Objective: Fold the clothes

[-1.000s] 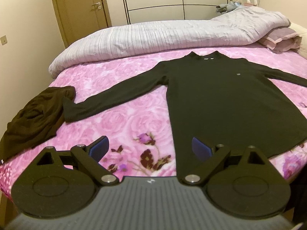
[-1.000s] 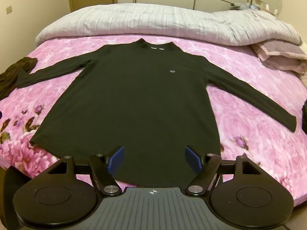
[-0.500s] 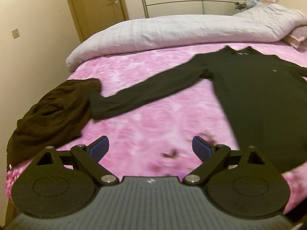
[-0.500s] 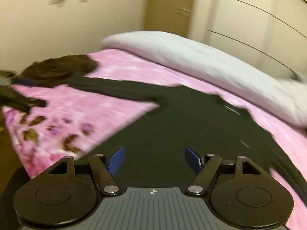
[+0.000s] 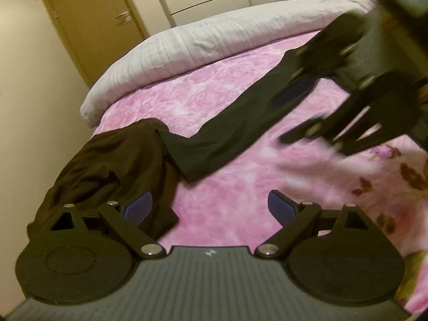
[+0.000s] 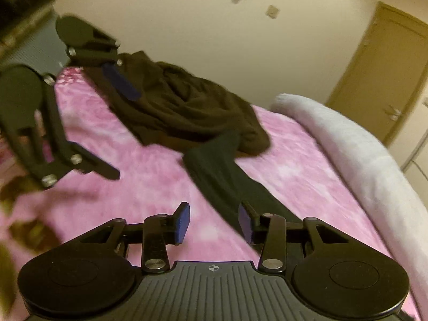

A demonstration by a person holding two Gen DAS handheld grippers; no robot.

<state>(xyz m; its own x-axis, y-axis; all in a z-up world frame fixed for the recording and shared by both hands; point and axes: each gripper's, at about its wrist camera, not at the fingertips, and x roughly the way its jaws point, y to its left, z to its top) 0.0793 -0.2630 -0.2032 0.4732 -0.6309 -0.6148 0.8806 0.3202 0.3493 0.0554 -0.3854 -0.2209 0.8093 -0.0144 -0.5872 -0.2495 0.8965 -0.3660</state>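
Note:
The black long-sleeve shirt lies flat on the pink floral bed; only its left sleeve [image 5: 230, 131] [image 6: 227, 179] shows now, the cuff pointing at a heap of dark brown clothing [image 5: 107, 165] [image 6: 182, 107]. My left gripper [image 5: 208, 208] is open and empty, low over the bedspread just short of the cuff; it also shows in the right wrist view [image 6: 117, 123]. My right gripper [image 6: 214, 223] is open, narrower than before, with its jaws either side of the sleeve's edge. It appears blurred in the left wrist view [image 5: 297, 115], above the sleeve's upper part.
A rolled white-lilac duvet [image 5: 214, 40] [image 6: 355, 155] lies along the bed's far side. The bed edge and a cream wall [image 5: 32, 107] are to the left, with a wooden door [image 5: 88, 21] behind.
Both grippers swung left from the shirt's hem to its left sleeve. The right gripper dropped onto the sleeve and its jaws narrowed. The left gripper came closer to the cuff and brown heap.

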